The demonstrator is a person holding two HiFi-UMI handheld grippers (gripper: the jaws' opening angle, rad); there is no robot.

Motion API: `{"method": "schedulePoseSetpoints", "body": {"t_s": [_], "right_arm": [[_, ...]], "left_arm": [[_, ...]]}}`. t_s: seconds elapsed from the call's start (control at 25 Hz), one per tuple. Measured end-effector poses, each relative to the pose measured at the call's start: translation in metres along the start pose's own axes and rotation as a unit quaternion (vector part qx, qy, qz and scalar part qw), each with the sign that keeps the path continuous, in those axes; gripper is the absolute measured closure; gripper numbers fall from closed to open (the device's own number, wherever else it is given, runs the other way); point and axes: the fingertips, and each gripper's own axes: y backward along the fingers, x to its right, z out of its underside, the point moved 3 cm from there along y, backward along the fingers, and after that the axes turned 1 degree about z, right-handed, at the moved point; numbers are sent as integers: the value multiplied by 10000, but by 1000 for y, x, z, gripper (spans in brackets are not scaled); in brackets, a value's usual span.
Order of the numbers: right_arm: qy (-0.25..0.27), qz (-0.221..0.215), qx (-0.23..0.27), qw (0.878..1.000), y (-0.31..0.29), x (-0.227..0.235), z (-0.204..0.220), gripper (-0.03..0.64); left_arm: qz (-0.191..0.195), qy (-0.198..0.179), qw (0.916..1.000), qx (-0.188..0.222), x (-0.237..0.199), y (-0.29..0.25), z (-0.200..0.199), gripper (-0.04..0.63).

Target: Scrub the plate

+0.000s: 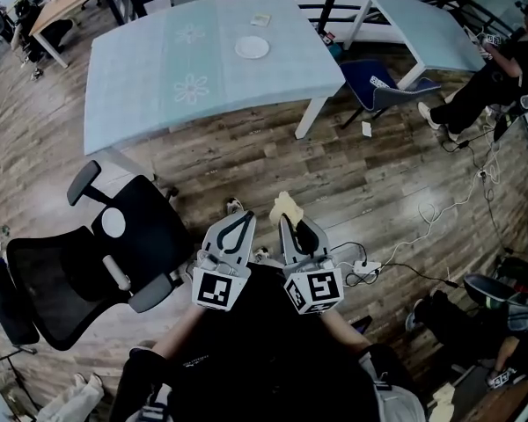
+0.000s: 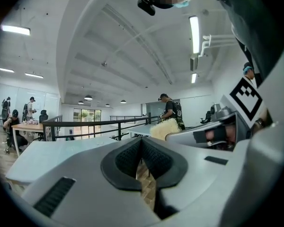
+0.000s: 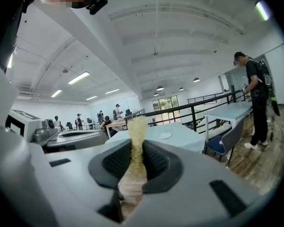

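The plate [image 1: 252,47] lies on the pale blue counter [image 1: 158,69], well apart from both grippers, which are held close to the person's body above the wooden floor [image 1: 352,174]. The right gripper [image 1: 292,227] pinches a scrubbing brush [image 1: 285,206] by its wooden handle — pale bristles pointing outward. The left gripper [image 1: 238,220] has its jaws pressed together, holding nothing

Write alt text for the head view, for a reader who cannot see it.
The right gripper holds a brush; the left gripper is shut and empty. Both hang above wood floor, apart from the plate on the table ahead.
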Motion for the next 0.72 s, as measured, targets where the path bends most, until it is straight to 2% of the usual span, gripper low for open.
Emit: {"method": "schedulePoseSetpoints", "body": {"t_s": [0.36,0.6,0.72], "right_arm": [[22,159,-124,9998,-45,22,-8,555],[13,131,-171,9998,-82,32,-18,555],[1,107,-269,9996,-99,39,-21,555]], "left_arm": [[-33,18,10000,-8,-39,-48,2,583],[-39,34,9999,145,-71,-83,-5,583],[-144,156,9997,137,-84,-98,-5,583]]}}
